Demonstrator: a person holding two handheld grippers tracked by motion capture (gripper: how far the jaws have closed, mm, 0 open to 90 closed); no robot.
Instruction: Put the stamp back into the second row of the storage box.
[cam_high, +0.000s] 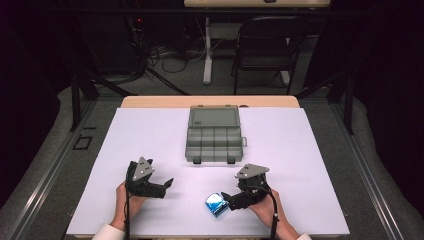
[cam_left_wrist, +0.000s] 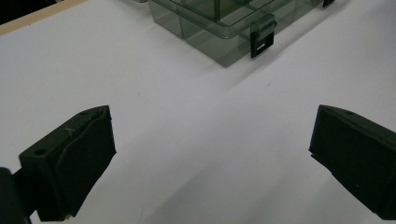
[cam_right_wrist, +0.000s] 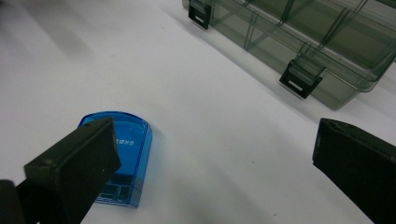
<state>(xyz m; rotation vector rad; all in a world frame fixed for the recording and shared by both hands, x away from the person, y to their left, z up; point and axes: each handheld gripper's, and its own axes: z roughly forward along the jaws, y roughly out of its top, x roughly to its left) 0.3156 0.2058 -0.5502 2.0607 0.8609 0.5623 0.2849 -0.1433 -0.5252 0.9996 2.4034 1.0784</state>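
You are holding your right claw (cam_right_wrist: 212, 158) wide open, its one jaw overlapping the blue case (cam_right_wrist: 122, 144) lying flat on the counter (cam_high: 150, 135). Your left claw (cam_left_wrist: 210, 158) is gaping, empty, well apart.

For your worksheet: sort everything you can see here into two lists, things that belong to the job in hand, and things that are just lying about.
Part of the job:
- small blue case, flat on the white table cover
- right claw, open beside it
- left claw, open, nothing between its jaws
- compartment box, lid open (likely where the case goes)

Just lying about:
- black folding chair
- floor cables
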